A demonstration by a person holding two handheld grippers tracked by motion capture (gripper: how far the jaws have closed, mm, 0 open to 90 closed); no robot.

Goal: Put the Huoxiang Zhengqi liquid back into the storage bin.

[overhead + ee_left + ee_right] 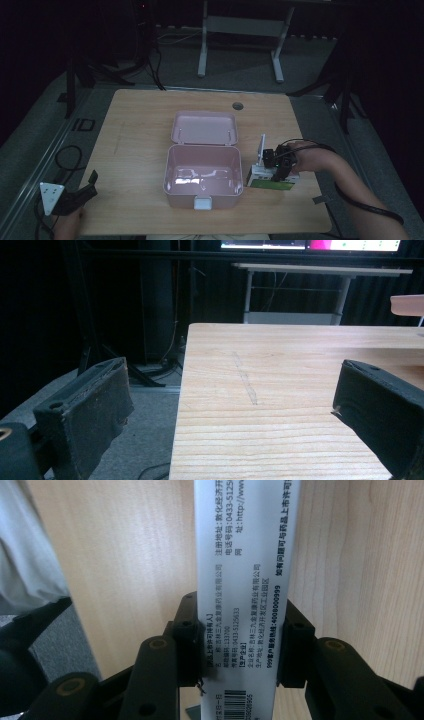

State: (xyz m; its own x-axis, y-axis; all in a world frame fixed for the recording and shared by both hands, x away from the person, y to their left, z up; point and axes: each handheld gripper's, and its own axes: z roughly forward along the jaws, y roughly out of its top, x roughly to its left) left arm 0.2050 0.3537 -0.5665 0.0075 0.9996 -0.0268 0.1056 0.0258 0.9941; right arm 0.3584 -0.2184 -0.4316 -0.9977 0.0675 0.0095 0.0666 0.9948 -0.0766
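With the right tool [235,645] clamped on the white-and-green carton [270,177], which sits on the counter [140,150] beside the open pink box [202,175], the grasp looks done and placing remains, the left tool [235,405] idling open.

Lab recording bay, dark and curtained.

One light wood table [130,150] with a cable hole [237,106], on grey carpet [240,60]; black curtains all round; black stand legs [75,80] with trailing cables [150,65] at the left; a white-framed desk [240,45] behind, lit screens [310,245] above it. No household fittings; furniture is bare, test-rig kind.
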